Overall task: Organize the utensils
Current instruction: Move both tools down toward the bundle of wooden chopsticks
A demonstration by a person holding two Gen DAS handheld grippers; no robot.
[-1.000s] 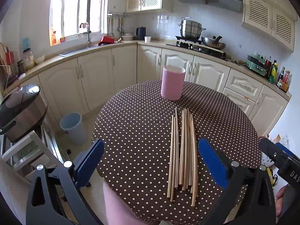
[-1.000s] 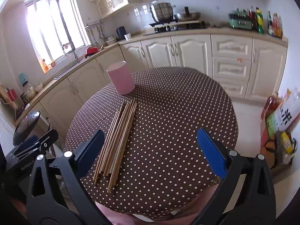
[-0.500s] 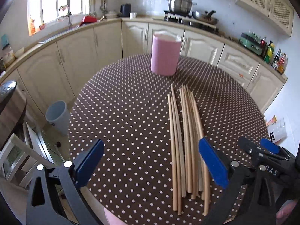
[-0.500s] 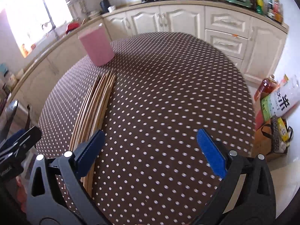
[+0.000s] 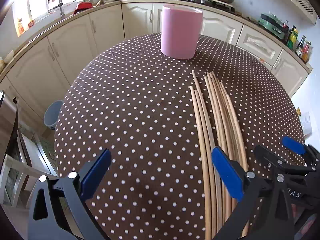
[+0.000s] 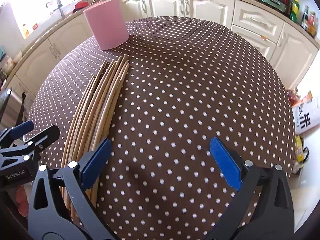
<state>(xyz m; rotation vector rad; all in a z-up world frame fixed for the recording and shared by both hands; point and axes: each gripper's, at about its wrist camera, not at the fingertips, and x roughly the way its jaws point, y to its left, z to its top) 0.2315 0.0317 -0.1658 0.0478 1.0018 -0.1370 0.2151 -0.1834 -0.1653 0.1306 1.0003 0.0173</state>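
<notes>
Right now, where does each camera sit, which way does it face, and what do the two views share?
Left wrist: on the left gripper, low over the near table edge, facing the pink cup and kitchen counter; its open blue-padded fingers show, and the right gripper at right.
Right wrist: on the right gripper, facing across the dotted table; its open fingers show, the left gripper at left.
Shared: the cup, the chopsticks lying flat between the grippers, the table.
</notes>
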